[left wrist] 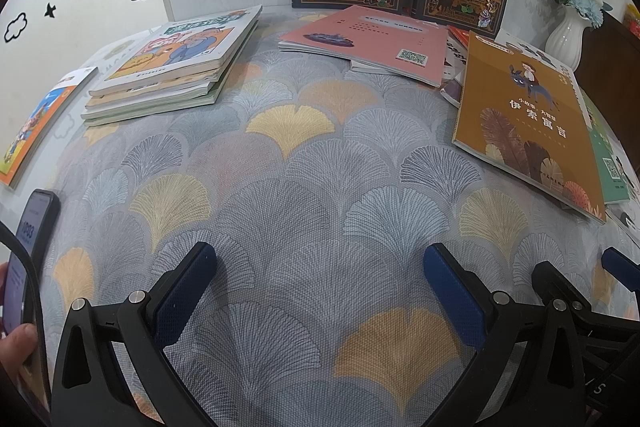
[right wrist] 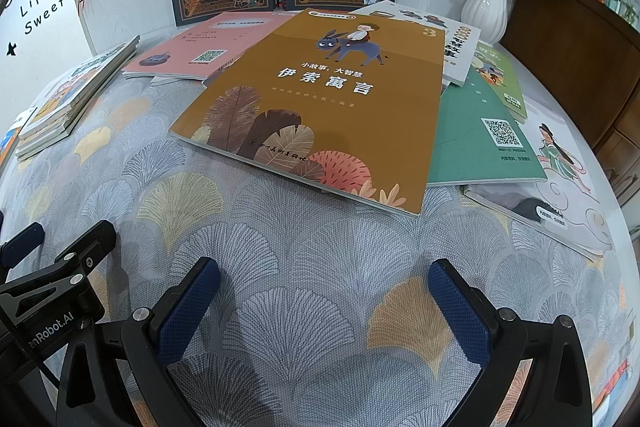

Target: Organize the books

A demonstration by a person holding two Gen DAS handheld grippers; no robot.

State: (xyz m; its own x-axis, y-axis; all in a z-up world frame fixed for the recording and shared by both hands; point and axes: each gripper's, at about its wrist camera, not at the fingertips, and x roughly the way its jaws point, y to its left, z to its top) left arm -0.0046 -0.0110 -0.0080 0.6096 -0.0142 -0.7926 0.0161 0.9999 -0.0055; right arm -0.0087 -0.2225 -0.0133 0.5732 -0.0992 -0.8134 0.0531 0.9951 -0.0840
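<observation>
Brown book [right wrist: 320, 107] — donkey-rider cover, lying flat just ahead of the right gripper [right wrist: 324, 303], overlapping a pink book [right wrist: 200, 43] and a green book [right wrist: 480, 143]. Stack of books [left wrist: 176, 67] — ahead-left of the left gripper [left wrist: 320, 291]. Both grippers released, empty. Vase [right wrist: 488, 7] holds blue flowers. Leaf-patterned tablecloth [right wrist: 280, 251]; bookshelf behind.
</observation>
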